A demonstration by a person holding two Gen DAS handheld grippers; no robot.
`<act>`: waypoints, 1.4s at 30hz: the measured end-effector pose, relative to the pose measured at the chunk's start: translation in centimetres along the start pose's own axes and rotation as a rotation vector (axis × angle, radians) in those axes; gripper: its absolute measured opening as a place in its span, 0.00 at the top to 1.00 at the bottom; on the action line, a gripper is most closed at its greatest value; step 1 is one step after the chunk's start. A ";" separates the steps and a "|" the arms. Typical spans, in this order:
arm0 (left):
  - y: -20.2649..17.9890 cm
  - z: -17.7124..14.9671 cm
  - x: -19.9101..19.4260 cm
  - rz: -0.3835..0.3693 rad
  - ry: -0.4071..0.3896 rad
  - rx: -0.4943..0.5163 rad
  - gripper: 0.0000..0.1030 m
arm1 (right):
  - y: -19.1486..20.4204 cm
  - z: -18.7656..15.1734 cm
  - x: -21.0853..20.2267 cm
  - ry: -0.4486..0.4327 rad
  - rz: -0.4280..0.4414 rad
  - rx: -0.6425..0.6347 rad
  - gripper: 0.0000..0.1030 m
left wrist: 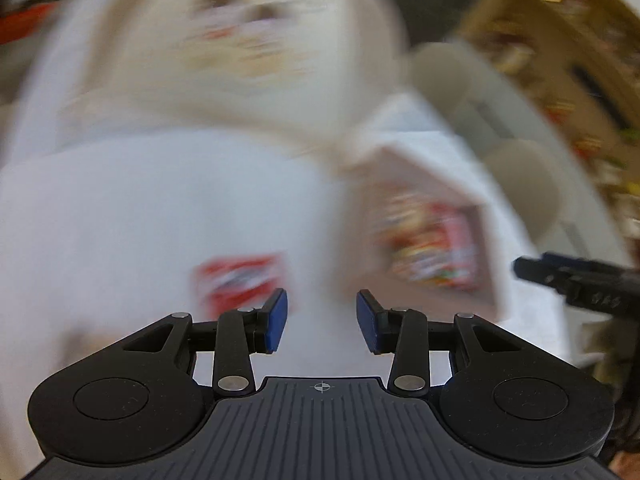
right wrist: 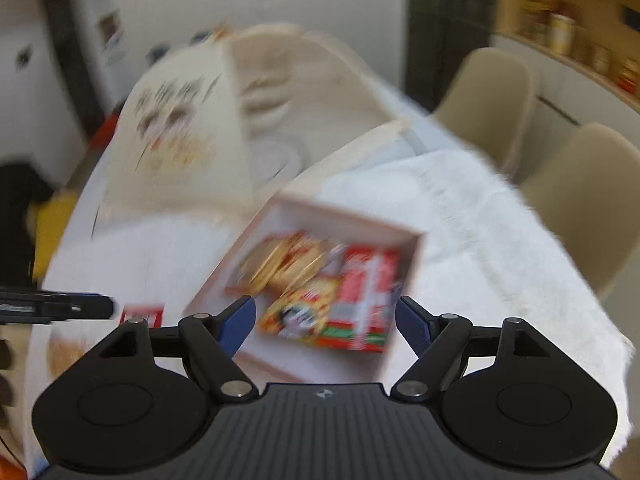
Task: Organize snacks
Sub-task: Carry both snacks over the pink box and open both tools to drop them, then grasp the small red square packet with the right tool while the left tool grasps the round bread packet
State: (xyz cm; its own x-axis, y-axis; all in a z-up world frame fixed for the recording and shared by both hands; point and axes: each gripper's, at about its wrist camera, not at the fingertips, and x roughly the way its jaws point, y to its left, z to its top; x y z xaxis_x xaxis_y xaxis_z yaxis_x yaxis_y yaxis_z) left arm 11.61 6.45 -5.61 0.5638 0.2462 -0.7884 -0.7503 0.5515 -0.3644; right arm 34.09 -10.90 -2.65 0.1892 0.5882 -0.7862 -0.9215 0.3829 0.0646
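Both views are motion-blurred. A shallow wooden box (right wrist: 412,264) on the white cloth holds several snack packets (right wrist: 332,296), red and yellow. It also shows in the left wrist view (left wrist: 490,256) at the right. A loose red snack packet (left wrist: 240,280) lies on the cloth just left of my left gripper (left wrist: 322,320), which is open and empty. The packet shows in the right wrist view (right wrist: 142,314) too. My right gripper (right wrist: 326,326) is open and empty, just above the box's near side. The right gripper also shows at the right edge of the left wrist view (left wrist: 520,268).
A large cream box with a printed lid (right wrist: 180,132) stands at the back of the white-clothed table (right wrist: 500,220), with plates (right wrist: 272,100) inside or behind it. Beige chairs (right wrist: 488,96) stand to the right, and shelves with jars (right wrist: 560,32) are beyond.
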 end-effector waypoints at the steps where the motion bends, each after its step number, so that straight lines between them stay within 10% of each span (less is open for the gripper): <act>1: 1.2 -0.8 -0.3 0.042 0.009 -0.034 0.58 | 1.5 -0.2 1.1 0.020 0.029 -0.025 0.25; 8: 7.8 -8.0 -3.0 0.182 0.097 -0.201 0.58 | 12.5 0.2 9.0 0.172 0.267 -0.117 0.25; 19: 9.4 -12.1 -4.9 0.220 0.148 -0.197 0.58 | 20.7 -0.6 17.7 0.267 0.074 -0.144 0.19; 24: 8.8 -12.6 -3.9 0.196 0.193 -0.169 0.58 | 20.5 -2.7 13.8 0.274 0.124 -0.274 0.43; 31: 8.2 -10.5 -3.8 0.085 0.166 -0.154 0.58 | 16.6 -6.6 8.2 0.332 0.185 -0.286 0.47; 39: 9.1 -0.1 -1.3 0.108 0.012 0.050 0.59 | 13.4 -10.0 4.6 0.319 0.162 -0.228 0.34; 42: 10.6 1.3 1.8 0.123 0.085 0.068 0.59 | 12.3 -10.8 3.2 0.288 0.150 -0.225 0.31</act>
State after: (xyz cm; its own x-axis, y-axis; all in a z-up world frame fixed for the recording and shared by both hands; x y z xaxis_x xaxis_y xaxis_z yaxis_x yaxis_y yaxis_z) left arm 5.19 13.79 -10.25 0.4362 0.2482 -0.8649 -0.7849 0.5751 -0.2307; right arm 19.66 -12.00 -11.00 -0.0267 0.3901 -0.9204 -0.9891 0.1233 0.0810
